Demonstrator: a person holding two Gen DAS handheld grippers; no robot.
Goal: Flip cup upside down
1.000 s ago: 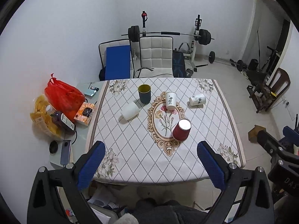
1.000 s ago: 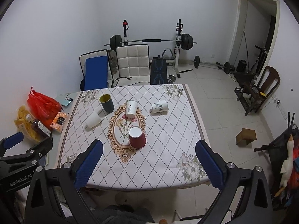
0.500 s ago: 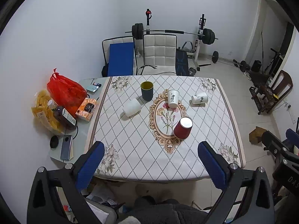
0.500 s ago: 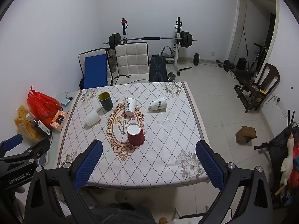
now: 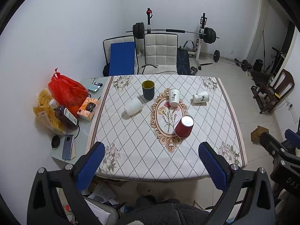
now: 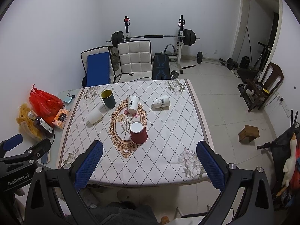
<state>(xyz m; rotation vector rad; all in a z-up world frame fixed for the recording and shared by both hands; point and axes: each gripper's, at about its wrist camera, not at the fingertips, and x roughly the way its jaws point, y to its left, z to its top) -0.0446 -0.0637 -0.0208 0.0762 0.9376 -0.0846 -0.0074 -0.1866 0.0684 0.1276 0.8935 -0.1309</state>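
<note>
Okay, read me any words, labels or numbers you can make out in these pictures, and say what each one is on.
"GenRobot.AI": on the black body of the left hand-held gripper, seen from the right wrist.
"DAS", cut off by the frame edge: on the right hand-held gripper, seen from the left wrist.
Black calligraphy on the upright white cup: not readable.
Bottle label and orange box: too small.

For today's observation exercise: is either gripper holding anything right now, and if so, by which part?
Nothing is held. The left gripper and right gripper are both open and empty, short of the table; the cups stand untouched.
</note>
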